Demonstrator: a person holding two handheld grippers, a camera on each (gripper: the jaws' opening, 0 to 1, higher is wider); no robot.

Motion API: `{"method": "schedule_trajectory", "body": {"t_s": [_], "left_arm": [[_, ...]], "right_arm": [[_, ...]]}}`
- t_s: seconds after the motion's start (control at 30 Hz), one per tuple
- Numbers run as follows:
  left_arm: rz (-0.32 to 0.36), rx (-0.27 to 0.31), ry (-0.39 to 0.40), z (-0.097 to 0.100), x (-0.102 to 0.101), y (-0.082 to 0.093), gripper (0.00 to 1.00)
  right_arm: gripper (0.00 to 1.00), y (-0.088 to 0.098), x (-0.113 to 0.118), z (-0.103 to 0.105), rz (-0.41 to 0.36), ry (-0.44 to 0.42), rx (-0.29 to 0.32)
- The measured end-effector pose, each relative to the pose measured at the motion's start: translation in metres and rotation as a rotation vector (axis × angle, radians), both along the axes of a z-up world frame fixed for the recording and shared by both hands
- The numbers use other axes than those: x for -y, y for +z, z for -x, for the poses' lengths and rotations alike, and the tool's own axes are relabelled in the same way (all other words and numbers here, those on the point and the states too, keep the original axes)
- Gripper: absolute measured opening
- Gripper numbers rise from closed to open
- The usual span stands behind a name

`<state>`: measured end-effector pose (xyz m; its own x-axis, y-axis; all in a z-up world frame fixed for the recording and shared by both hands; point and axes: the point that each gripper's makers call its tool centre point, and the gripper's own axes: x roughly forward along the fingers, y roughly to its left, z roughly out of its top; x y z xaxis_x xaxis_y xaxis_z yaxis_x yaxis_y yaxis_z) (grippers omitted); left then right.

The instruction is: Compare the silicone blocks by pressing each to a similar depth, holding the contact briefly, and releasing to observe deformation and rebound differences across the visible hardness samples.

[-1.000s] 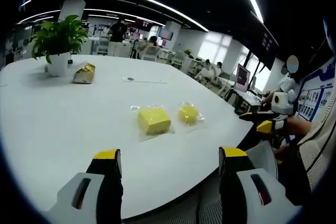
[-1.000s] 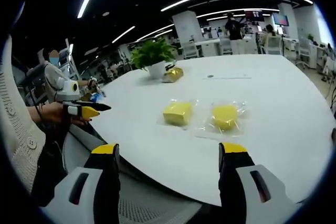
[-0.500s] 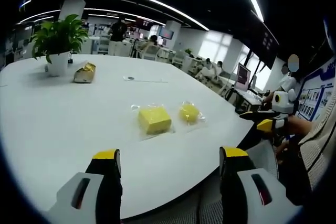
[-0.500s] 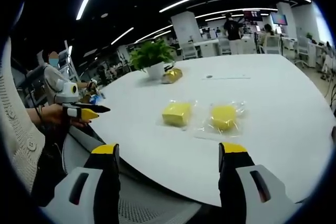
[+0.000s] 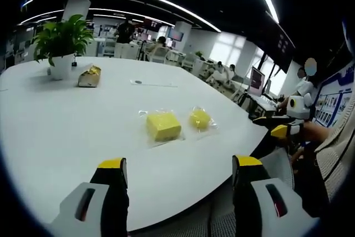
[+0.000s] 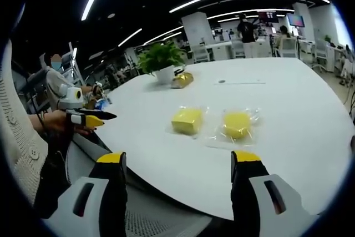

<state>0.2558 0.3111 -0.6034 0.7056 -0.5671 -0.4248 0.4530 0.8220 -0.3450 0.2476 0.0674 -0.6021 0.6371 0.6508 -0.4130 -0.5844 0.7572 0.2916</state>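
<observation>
White table (image 5: 66,126), two bagged yellow blocks (image 5: 163,126)

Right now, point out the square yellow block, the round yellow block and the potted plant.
square yellow block (image 5: 163,126): left gripper view, its top face.
round yellow block (image 5: 199,119): left gripper view, its middle.
potted plant (image 5: 61,67): left gripper view, its white pot.

Gold packet (image 5: 89,76) by plant (image 5: 61,40) too small to ID (label unreadable); far desks blurred.

Two bagged yellow silicone blocks (image 5: 163,126) (image 5: 199,119) lie side by side.
</observation>
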Motion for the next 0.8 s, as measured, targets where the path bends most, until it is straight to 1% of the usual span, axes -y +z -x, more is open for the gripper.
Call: {"method": "schedule_trajectory", "body": {"t_s": [0.53, 0.67, 0.8], "left_arm": [[-0.003, -0.003, -0.007, 0.0008, 0.0012, -0.0003, 0.77], [-0.003, -0.003, -0.008, 0.0013, 0.0014, -0.0005, 0.77], [0.002, 0.001, -0.001, 0.0011, 0.0005, 0.0003, 0.76]], "right_arm": [[0.72, 0.0021, -0.0013, -0.0009, -0.001, 0.003, 0.003], [0.72, -0.0015, -0.0024, 0.0003, 0.012, 0.008, -0.002], [0.72, -0.0024, -0.0033, 0.0016, 0.005, 0.005, -0.005]]}}
